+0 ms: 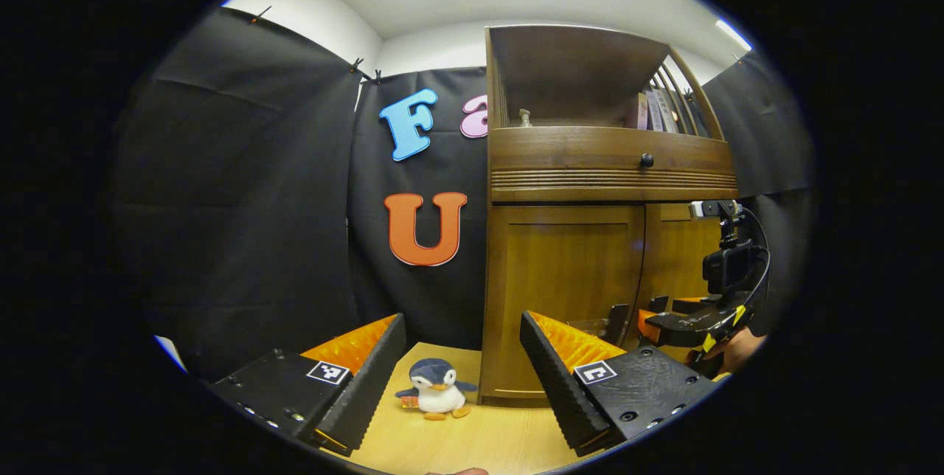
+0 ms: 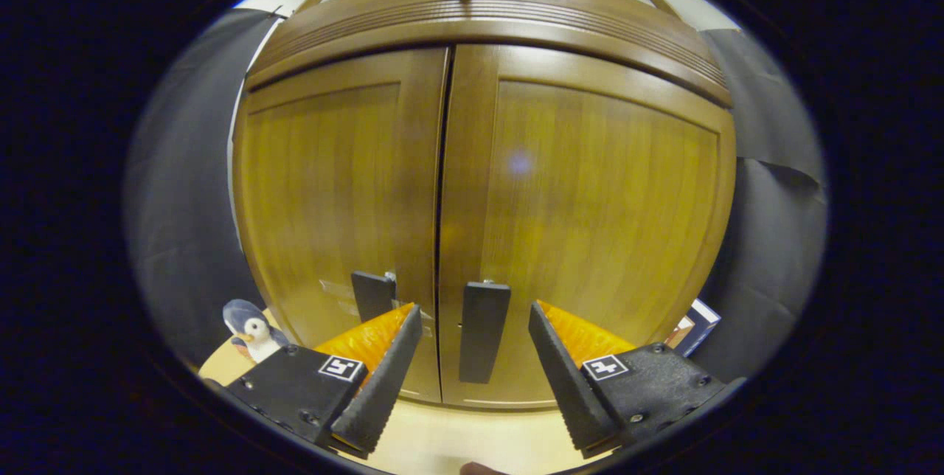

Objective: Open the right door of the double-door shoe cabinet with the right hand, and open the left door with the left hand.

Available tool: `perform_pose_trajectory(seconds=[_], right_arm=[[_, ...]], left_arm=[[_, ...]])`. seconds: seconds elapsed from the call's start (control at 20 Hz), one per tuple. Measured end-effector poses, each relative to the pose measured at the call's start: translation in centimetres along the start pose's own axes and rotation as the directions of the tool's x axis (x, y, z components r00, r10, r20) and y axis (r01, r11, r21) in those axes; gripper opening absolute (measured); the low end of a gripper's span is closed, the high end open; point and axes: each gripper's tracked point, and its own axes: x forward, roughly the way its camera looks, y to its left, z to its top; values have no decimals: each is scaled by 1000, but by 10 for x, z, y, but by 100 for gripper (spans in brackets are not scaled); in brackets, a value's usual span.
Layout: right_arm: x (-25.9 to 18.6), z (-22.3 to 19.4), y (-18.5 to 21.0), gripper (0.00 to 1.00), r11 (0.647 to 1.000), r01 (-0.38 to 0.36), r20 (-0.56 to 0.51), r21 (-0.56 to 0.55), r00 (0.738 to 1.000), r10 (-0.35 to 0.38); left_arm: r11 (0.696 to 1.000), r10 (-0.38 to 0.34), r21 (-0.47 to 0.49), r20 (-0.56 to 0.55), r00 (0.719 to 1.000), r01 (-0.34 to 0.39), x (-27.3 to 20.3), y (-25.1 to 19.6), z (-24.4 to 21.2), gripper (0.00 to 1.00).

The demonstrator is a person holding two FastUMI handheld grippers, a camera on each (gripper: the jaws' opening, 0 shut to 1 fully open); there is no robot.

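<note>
The wooden shoe cabinet has both doors shut. In the right gripper view the left door [image 2: 332,195] and right door [image 2: 597,209] meet at a dark middle seam, each with a dark upright handle low by the seam. My right gripper [image 2: 472,310] is open, and the right door's handle [image 2: 483,331] stands between its fingers without either touching it. The left door's handle [image 2: 372,293] is just beyond its left finger. In the left gripper view my left gripper [image 1: 462,316] is open and holds nothing, back from the left door [image 1: 560,290] and off to its left. The right gripper [image 1: 653,319] shows low at the cabinet front.
A plush penguin [image 1: 436,389] sits on the light wooden table [image 1: 472,438] by the cabinet's left corner. Above the doors is a drawer with a round knob [image 1: 647,160] and an open shelf with books [image 1: 656,112]. A small box [image 2: 692,329] leans right of the cabinet.
</note>
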Motion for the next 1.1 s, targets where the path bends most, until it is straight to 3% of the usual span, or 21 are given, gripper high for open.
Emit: perform_pose_trajectory(seconds=[0.05, 0.35, 0.55, 0.85, 1.1], right_arm=[[2, -2, -1, 92, 1000, 10, 1, -1, 1000, -10], [26, -10, -9, 65, 998, 64, 1, 8, 998, -64], [30, -13, -7, 40, 998, 63, 15, 26, 998, -63], [18, -16, -8, 32, 999, 13, -4, 45, 1000, -12], [-15, -24, -12, 32, 999, -14, -2, 41, 1000, 14]], left_arm=[[1000, 4, -2, -3, 1000, -4, 4, 9, -4, 95], [1000, -4, -9, -12, 1000, 3, 9, 10, -7, 95], [1000, -18, -6, -10, 1000, 18, 6, 6, -9, 95], [998, -62, -18, -9, 998, 61, 5, -6, -10, 95], [992, -122, -24, -18, 992, 121, 11, -31, -15, 95]])
